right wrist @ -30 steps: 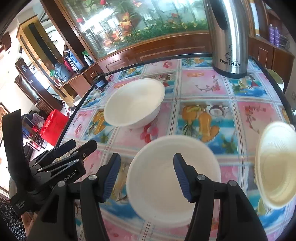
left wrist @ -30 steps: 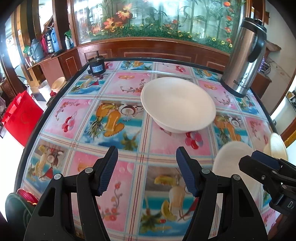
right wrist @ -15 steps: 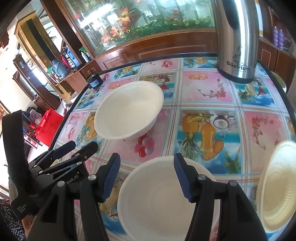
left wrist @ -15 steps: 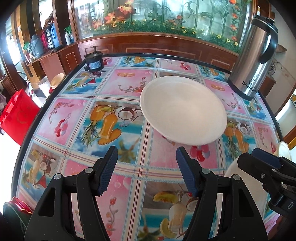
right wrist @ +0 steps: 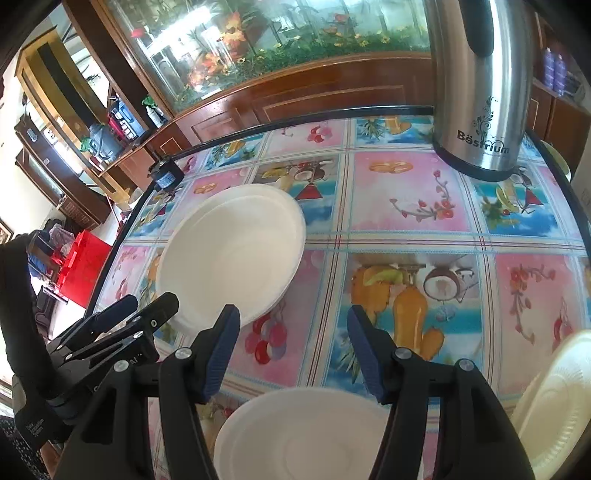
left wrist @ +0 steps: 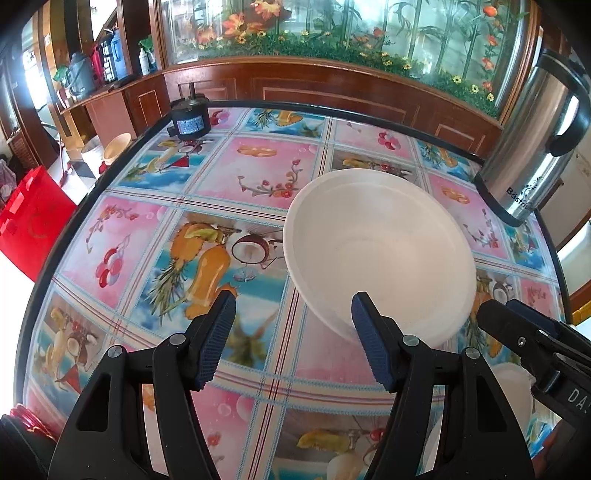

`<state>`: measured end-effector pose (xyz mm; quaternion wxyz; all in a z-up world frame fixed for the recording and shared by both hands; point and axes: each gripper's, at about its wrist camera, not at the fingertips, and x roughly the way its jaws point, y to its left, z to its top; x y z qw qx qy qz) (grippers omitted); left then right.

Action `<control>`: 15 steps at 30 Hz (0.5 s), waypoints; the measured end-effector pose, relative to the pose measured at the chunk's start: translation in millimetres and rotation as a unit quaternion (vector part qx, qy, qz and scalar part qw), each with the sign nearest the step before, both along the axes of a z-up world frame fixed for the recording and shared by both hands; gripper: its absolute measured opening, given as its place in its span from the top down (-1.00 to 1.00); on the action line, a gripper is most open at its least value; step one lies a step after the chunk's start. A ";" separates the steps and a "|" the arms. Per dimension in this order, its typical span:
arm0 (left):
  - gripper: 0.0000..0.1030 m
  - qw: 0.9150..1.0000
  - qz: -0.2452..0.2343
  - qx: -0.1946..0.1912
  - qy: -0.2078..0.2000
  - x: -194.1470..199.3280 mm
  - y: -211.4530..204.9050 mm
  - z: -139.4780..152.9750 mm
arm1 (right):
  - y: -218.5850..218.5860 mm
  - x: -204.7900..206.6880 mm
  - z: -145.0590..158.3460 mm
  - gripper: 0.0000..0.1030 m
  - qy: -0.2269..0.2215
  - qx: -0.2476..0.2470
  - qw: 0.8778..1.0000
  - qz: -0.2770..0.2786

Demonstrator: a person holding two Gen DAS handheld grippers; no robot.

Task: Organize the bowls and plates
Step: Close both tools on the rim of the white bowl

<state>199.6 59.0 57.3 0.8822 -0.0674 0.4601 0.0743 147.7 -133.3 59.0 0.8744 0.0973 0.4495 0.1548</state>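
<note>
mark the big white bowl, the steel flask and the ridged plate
big white bowl (left wrist: pixel 380 254): left wrist view, inner wall.
steel flask (right wrist: pixel 476 92): right wrist view, body above the logo.
ridged plate (right wrist: pixel 557 402): right wrist view, fluted rim.

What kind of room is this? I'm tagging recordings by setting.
Probably a home dining or living room: a table under a fruit-print cloth carries a steel thermos jug and white bowls, and a big planted aquarium stands on a wooden cabinet behind it.

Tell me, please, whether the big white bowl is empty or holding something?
Empty: the big white bowl sits upright on the table, showing only bare white interior.
</note>
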 end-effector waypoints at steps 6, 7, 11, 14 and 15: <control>-0.28 1.000 0.009 0.005 0.007 10.2 2.0 -4.9 | -2.0 6.5 0.9 -0.18 0.001 0.002 1.000 0.000; -0.28 1.000 0.011 0.005 0.008 12.0 2.5 -5.8 | -2.5 7.6 1.6 -0.18 0.000 0.003 1.000 0.000; -0.28 1.000 0.011 0.006 0.011 16.4 2.1 -6.6 | -3.9 10.7 4.6 -0.18 -0.003 0.008 1.000 -0.001; -0.28 1.000 0.013 0.007 0.012 19.9 1.8 -5.7 | -1.2 15.8 5.2 -0.18 -0.003 0.007 1.000 0.001; -0.28 1.000 0.014 0.007 0.011 21.0 2.4 -5.2 | 0.7 17.3 5.3 -0.18 -0.003 0.004 1.000 0.003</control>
